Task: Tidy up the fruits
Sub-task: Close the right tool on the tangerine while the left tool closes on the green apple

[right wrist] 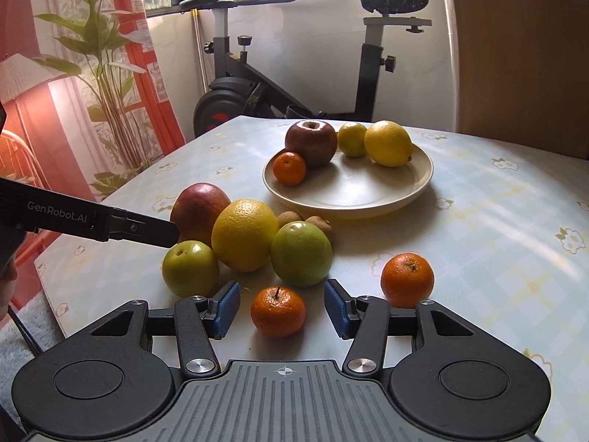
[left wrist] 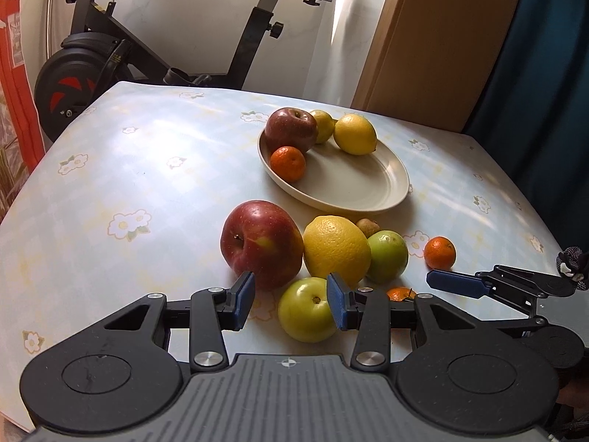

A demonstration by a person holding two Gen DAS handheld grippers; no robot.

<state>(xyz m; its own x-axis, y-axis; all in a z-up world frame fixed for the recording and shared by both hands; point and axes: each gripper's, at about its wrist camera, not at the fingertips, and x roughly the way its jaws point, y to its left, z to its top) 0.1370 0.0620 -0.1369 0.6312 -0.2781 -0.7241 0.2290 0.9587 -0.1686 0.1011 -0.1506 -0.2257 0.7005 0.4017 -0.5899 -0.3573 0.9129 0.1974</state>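
A cream plate (left wrist: 368, 191) (right wrist: 349, 199) holds a red apple (left wrist: 291, 129), a tangerine (left wrist: 288, 162) and two lemons (left wrist: 355, 134). In front of it lie a big red apple (left wrist: 259, 245), a large yellow citrus (left wrist: 335, 250), two green apples (left wrist: 305, 311) (right wrist: 301, 254) and two tangerines (right wrist: 278, 311) (right wrist: 406, 279). My left gripper (left wrist: 291, 305) is open, its pads either side of the near green apple. My right gripper (right wrist: 281, 307) is open around the near tangerine, not touching it. The right gripper's fingers (left wrist: 456, 283) show in the left wrist view.
The table (left wrist: 129, 169) has a pale floral cloth. Two small brown fruits (right wrist: 320, 226) lie behind the green apple. An exercise bike (right wrist: 257, 84) stands behind the table, a wooden door (left wrist: 434, 37) at the right, a curtain (right wrist: 73, 84) at the left.
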